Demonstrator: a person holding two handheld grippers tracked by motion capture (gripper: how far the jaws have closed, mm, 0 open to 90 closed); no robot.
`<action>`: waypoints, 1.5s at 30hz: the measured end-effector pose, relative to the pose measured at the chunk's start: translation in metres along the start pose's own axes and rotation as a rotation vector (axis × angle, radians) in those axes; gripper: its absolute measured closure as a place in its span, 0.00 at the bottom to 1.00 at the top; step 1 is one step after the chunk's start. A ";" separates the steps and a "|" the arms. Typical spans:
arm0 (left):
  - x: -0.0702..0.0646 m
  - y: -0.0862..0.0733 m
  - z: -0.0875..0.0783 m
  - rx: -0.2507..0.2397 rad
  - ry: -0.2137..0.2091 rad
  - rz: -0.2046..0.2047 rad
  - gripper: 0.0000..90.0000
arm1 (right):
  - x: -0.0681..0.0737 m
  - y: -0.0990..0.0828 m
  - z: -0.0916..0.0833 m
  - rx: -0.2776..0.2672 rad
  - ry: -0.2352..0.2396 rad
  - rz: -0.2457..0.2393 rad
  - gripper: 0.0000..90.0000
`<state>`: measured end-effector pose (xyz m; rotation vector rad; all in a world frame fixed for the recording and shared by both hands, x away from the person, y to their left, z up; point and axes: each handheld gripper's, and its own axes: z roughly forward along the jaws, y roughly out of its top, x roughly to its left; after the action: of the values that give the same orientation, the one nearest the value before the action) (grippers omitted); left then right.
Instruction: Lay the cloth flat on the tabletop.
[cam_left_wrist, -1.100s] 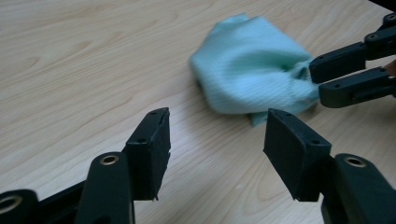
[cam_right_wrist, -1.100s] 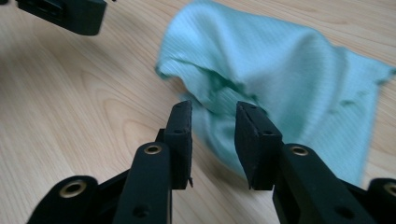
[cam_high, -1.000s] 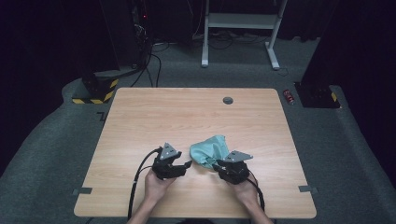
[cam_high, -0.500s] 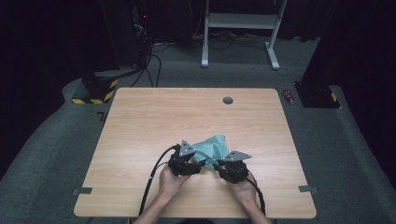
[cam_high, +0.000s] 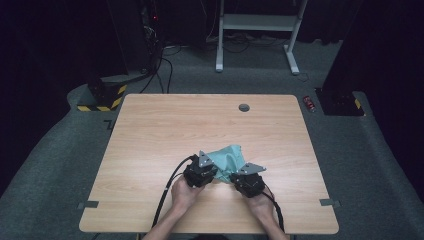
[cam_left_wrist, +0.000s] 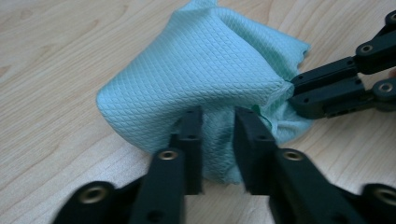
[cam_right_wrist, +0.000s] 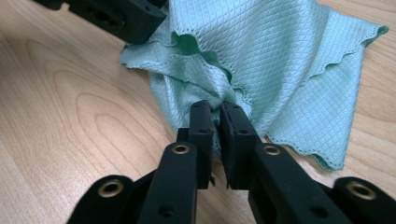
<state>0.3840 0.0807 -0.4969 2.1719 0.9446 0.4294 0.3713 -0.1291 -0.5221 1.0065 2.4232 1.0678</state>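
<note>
Your left tongs (cam_left_wrist: 218, 135) have just been closing and now pinch a fold of the teal cloth (cam_left_wrist: 205, 70) between the jaws. Your right tongs (cam_right_wrist: 217, 122) have been closing too, clamped on a bunched edge of that cloth. It sits humped up between both hands, on the near middle of the tabletop (cam_high: 165, 130).

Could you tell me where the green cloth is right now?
In the high view, the cloth lies bunched on the table's near middle, between both tools.
</note>
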 end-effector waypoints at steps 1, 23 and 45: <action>0.001 0.000 0.000 0.001 0.002 -0.001 0.93 | 0.000 -0.001 0.000 -0.002 0.001 -0.002 0.94; -0.016 0.028 0.012 0.039 0.018 0.074 0.77 | 0.003 -0.003 -0.001 -0.008 -0.036 -0.001 0.86; 0.043 0.019 -0.028 -0.019 0.102 -0.103 1.00 | 0.003 -0.003 -0.001 -0.008 -0.037 -0.001 0.85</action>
<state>0.4073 0.1173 -0.4630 2.0896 1.0985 0.5004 0.3674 -0.1293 -0.5233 1.0134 2.3878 1.0490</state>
